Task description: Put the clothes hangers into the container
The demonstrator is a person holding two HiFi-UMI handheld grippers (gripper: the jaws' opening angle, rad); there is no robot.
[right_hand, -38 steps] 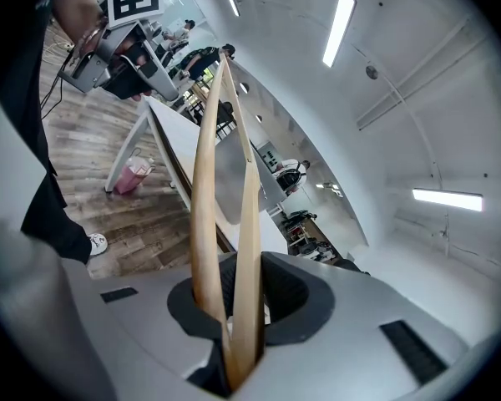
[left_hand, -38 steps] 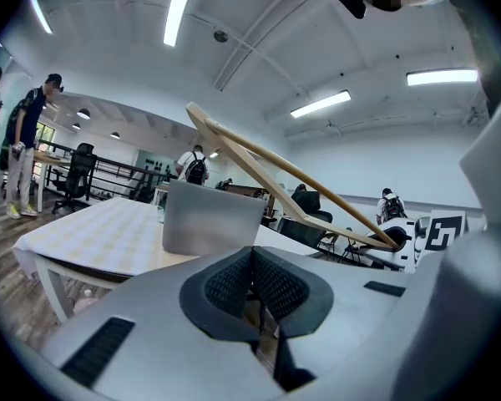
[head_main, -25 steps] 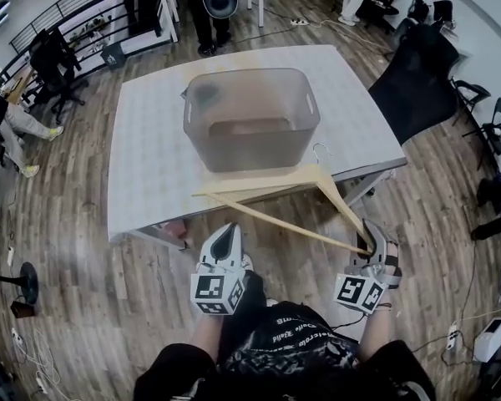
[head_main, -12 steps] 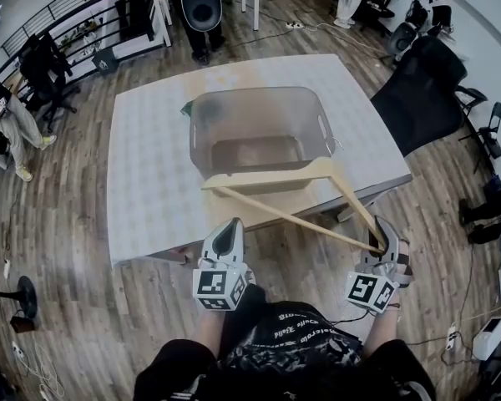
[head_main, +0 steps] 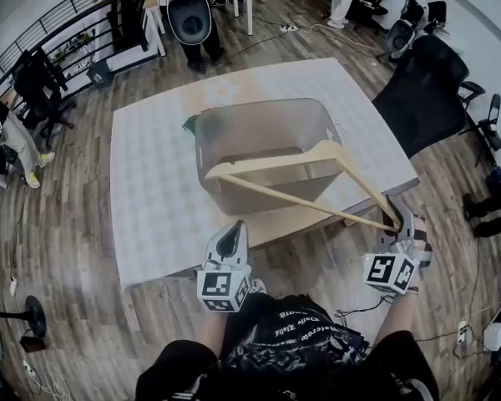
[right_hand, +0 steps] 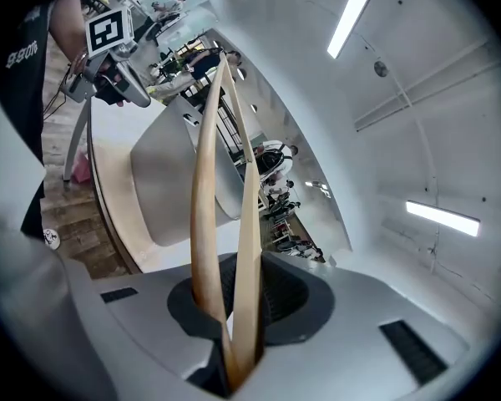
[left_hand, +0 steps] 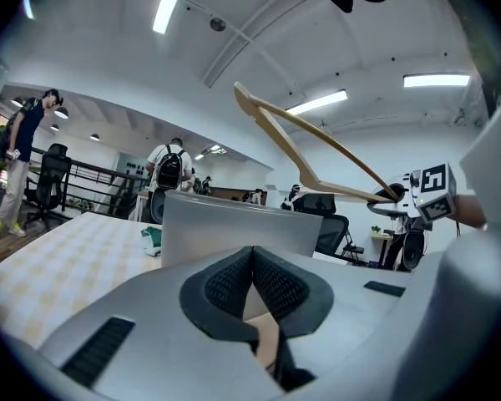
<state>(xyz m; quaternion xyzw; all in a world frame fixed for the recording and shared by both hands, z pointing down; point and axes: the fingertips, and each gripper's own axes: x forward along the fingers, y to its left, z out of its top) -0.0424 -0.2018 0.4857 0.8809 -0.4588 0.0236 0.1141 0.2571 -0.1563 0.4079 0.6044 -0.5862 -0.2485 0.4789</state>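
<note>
White table (head_main: pixel 150 190) fills the middle, with wood floor around it. Grey translucent container (head_main: pixel 234 144) sits on the table, right of center and toward the near edge. A black office chair (head_main: pixel 422 90) stands just off the table's right side. Wooden clothes hanger (head_main: pixel 271 159) is in the air above the container's near half, not inside it, and spans from over the container's left wall out past the table's near right corner. Right gripper (head_main: pixel 398 228) has its jaws clamped on the hanger's right end corner, where the arm meets the bar. Left gripper (head_main: pixel 231 242) is at the near table edge with its jaws together and nothing between them.
</note>
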